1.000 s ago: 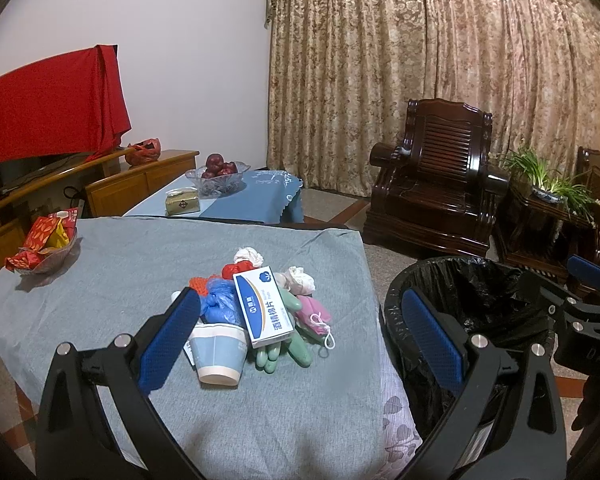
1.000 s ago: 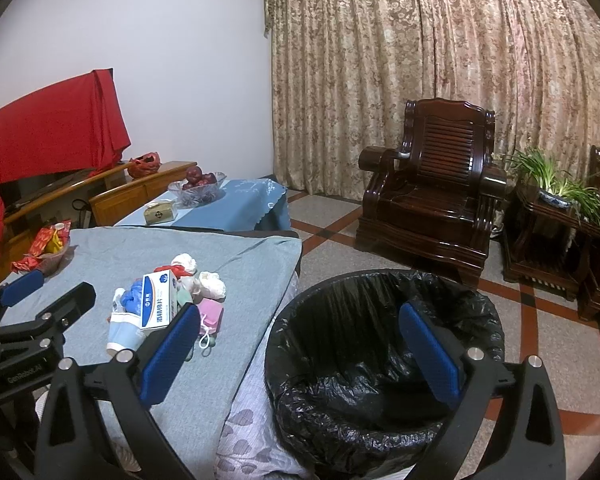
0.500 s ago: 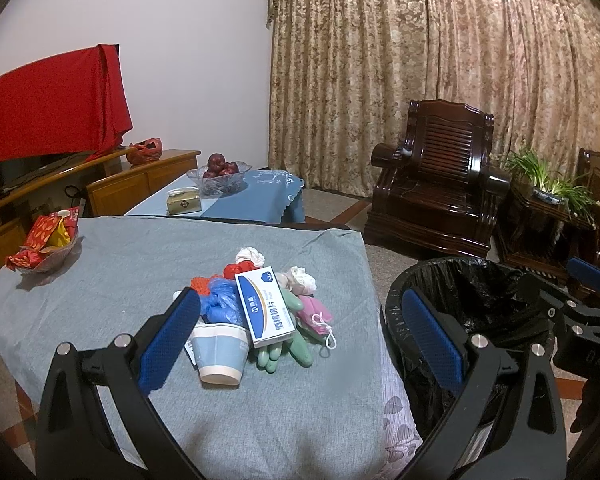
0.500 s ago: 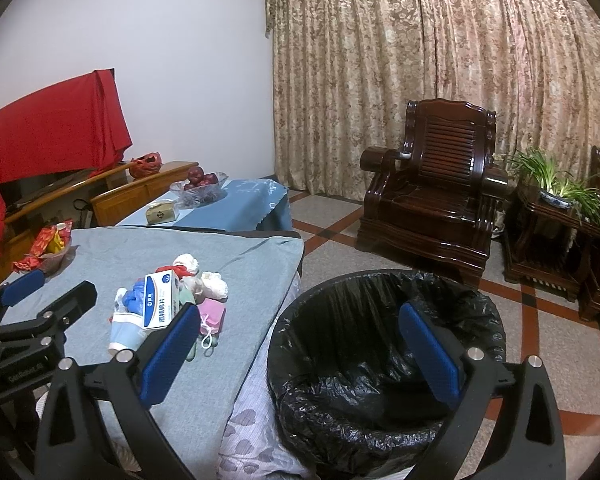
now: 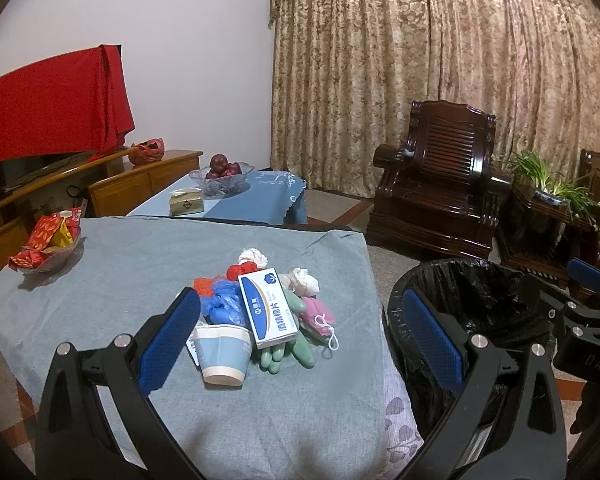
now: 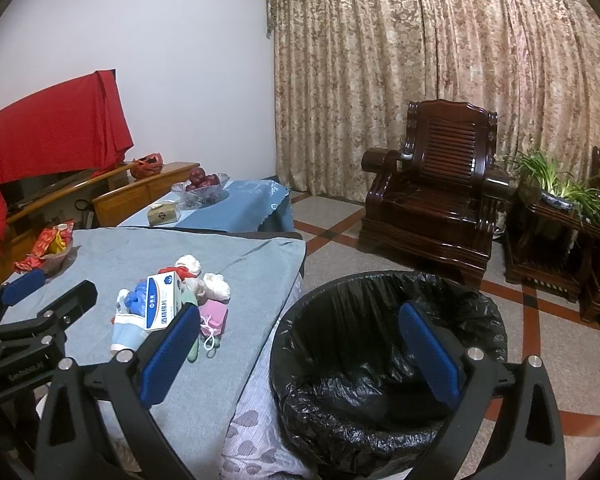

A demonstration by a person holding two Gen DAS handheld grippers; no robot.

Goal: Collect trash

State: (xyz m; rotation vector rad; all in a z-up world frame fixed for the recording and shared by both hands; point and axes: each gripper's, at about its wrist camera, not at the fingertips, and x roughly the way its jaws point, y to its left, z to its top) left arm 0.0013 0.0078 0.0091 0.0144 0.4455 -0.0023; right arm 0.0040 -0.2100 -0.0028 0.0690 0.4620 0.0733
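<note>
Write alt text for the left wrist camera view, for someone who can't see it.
The open left gripper hangs empty above a pile of trash on a grey-clothed table: a paper cup on its side, a blue-and-white box, green gloves and crumpled tissues. A black-lined bin stands beside the table on the right, with the right gripper over it.

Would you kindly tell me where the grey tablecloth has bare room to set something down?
Free: the broad stretch between the snack bowl and the trash pile, and the strip behind the pile up to the far edge. Crowded: the pile itself, near the table edge beside the bin.
</note>
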